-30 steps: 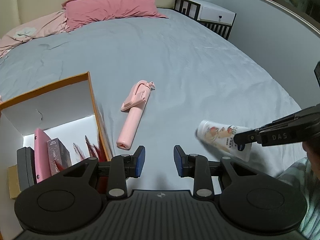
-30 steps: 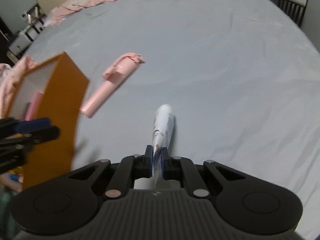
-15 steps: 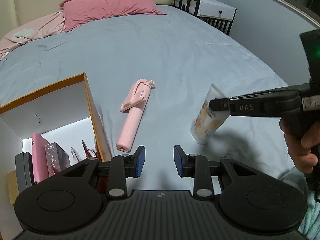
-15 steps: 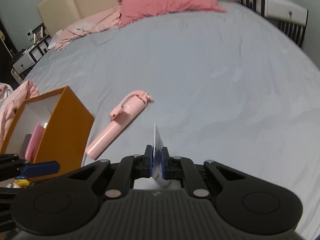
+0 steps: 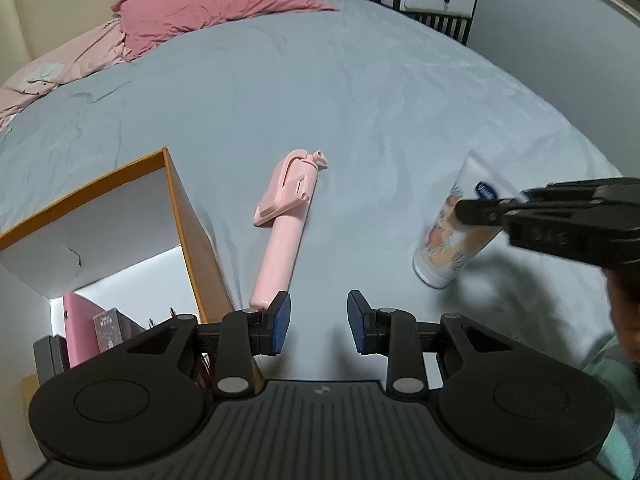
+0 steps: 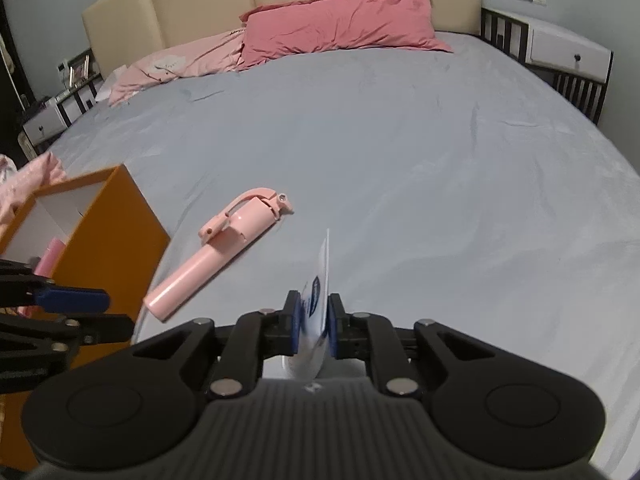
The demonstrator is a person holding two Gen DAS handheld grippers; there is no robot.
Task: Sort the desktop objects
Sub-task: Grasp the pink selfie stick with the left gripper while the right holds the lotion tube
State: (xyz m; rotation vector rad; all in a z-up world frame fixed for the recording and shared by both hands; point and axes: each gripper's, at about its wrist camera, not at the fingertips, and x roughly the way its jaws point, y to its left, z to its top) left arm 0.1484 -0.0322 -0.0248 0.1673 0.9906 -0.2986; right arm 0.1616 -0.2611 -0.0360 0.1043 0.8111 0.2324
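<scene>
Two blue pads of the left gripper (image 5: 316, 328) stand apart with nothing between them, just beside the orange box (image 5: 188, 216). A pink selfie stick (image 5: 286, 226) lies flat on the grey bed sheet (image 5: 360, 100), right of the box. Farther right of the box, the white tube (image 5: 452, 236) stands cap down on the sheet, with the right gripper (image 5: 472, 210) around its top.

From the right wrist, the right gripper (image 6: 314, 324) has just been opening, and the tube's (image 6: 316, 312) flat end sits between the pads; I cannot tell if they press it. The selfie stick (image 6: 224, 248) lies between tube and box (image 6: 108, 240).
</scene>
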